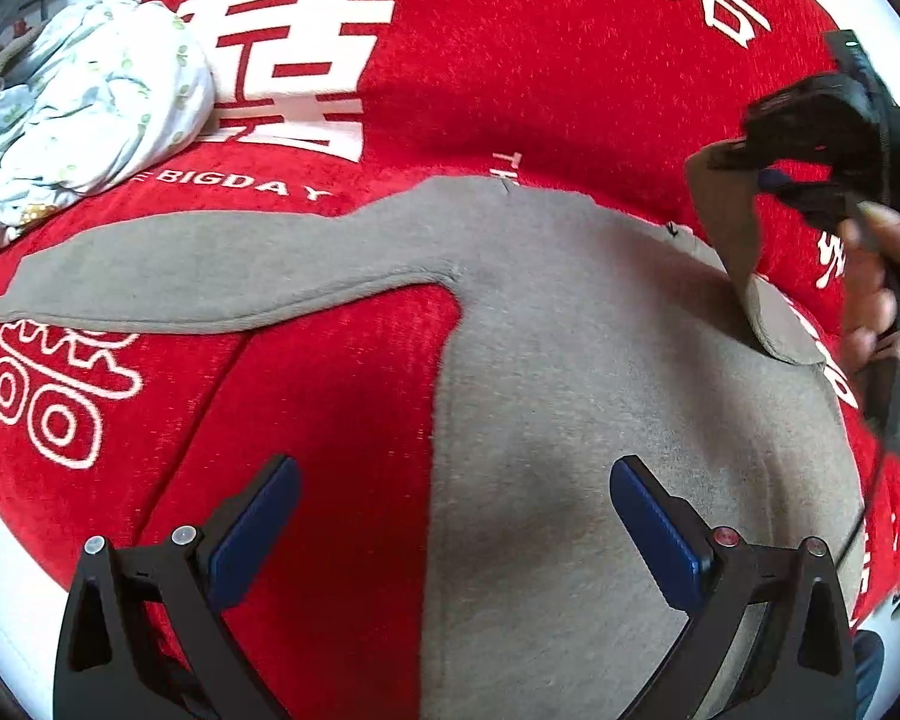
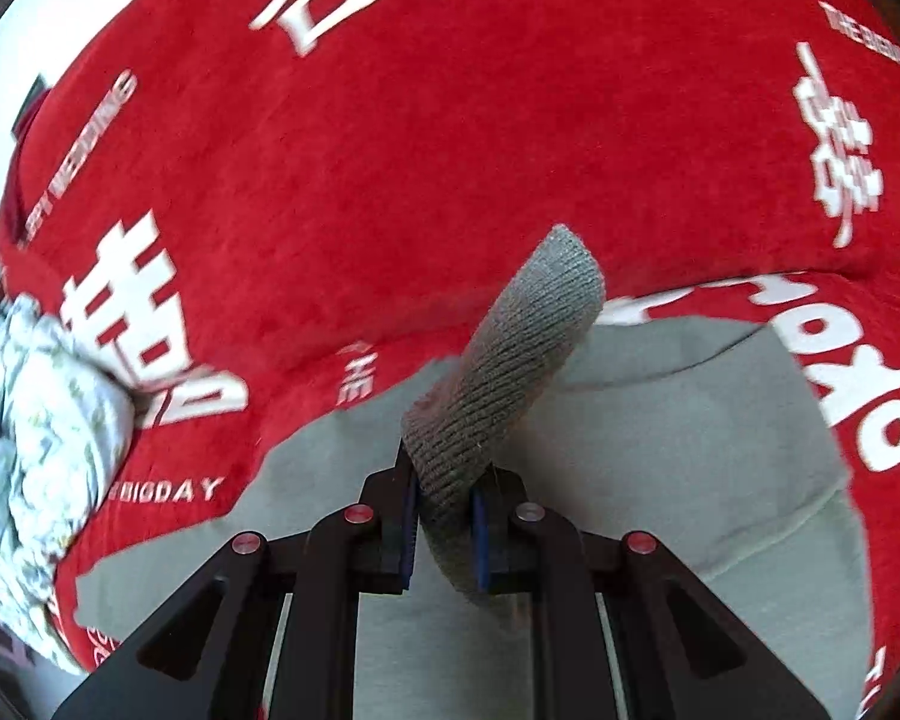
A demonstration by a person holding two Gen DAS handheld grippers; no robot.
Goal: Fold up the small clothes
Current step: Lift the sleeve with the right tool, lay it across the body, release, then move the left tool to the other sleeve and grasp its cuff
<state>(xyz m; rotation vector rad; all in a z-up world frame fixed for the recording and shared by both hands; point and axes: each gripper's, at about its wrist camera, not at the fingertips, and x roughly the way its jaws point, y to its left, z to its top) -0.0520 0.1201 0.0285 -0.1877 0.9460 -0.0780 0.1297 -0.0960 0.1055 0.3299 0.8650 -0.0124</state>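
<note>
**Left wrist view: right fingers holding a grey cuff above the spread garment**

A red blanket (image 1: 510, 90) with white characters is covering the surface under everything. On it a grey long-sleeved garment (image 1: 600, 390) is lying flat, one sleeve (image 1: 210, 270) stretching out to the left. At the far left a crumpled pale printed cloth (image 1: 90, 102) is sitting on the blanket, well apart from the grey body.

The left gripper (image 1: 456, 534) is angling down over the garment's lower part, its blue-padded fingers (image 1: 258, 528) standing wide apart with nothing between them; one is over the blanket, the other over grey fabric.

The right gripper (image 2: 444, 516) is tilting downward, a person's hand (image 1: 882, 294) wrapped around its handle. Its fingers are nearly closed, pinching the ribbed cuff (image 2: 510, 372) of the other sleeve, which is rising off the garment's right shoulder.
</note>
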